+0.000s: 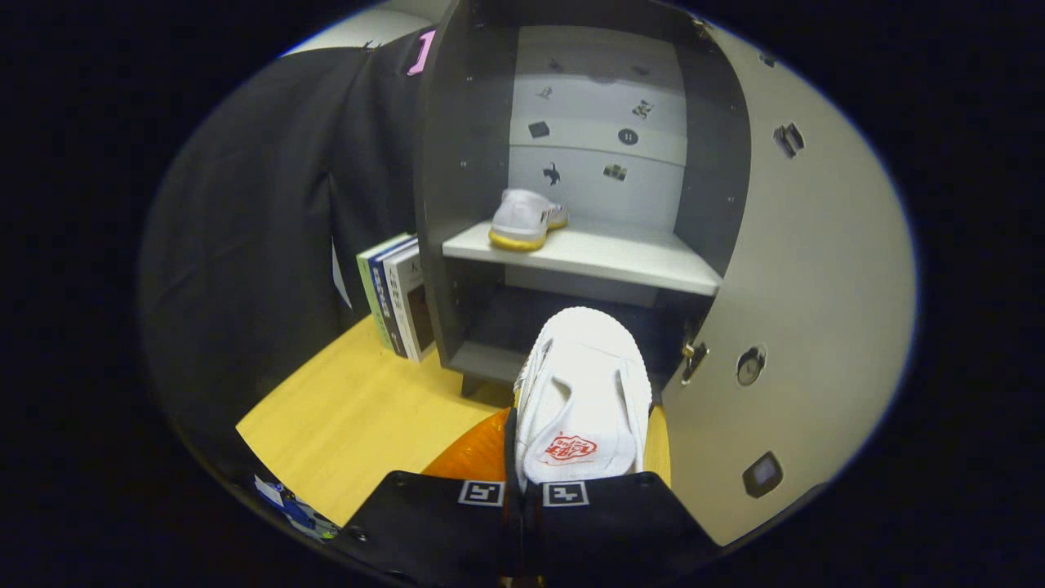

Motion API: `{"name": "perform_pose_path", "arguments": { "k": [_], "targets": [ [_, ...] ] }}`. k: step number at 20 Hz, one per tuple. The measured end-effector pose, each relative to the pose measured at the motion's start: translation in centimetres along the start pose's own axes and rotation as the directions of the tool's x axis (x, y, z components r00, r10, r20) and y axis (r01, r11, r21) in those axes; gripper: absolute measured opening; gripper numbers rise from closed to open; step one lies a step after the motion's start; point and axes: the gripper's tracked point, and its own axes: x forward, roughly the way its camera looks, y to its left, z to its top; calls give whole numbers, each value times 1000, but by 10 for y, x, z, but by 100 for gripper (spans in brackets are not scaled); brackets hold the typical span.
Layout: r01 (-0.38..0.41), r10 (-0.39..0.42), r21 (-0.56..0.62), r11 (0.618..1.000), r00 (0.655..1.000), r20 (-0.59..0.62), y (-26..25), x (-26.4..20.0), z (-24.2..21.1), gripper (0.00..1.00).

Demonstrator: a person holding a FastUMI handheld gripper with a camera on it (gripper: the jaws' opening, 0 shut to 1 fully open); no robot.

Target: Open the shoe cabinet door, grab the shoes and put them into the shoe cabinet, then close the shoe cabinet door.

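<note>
My gripper (522, 490) is shut on a white shoe (586, 392) with a red mark on its tongue. The shoe points forward, its toe just before the lower opening of the shoe cabinet (445, 204). A second white shoe (526, 216) with a yellow sole rests on the left part of the cabinet's white shelf (620, 261). The cabinet door (816, 286) stands swung open to the right of the held shoe. The dark compartment under the shelf lies straight beyond the toe.
A few books (396, 294) stand upright against the cabinet's left side on the yellow wooden floor (351, 425). Black cloth (253, 229) hangs to the left. Small stickers dot the cabinet's back panel (596, 139). An orange thing (478, 453) shows beside the left finger.
</note>
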Motion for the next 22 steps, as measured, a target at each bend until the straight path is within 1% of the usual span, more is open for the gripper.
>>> {"name": "perform_pose_path", "arguments": {
  "k": [3,6,10,14,18,22],
  "targets": [
    [16,-17,7,1000,997,73,-13,1,50,3],
    [47,-45,-6,999,991,127,-32,17,96,3],
    [82,-82,6,997,978,194,-53,37,151,3],
    [97,-98,12,995,972,215,-67,67,192,3],
    [111,-118,41,993,969,216,-84,109,224,3],
    [130,-143,75,989,970,199,-104,152,241,3]
  ]
}}
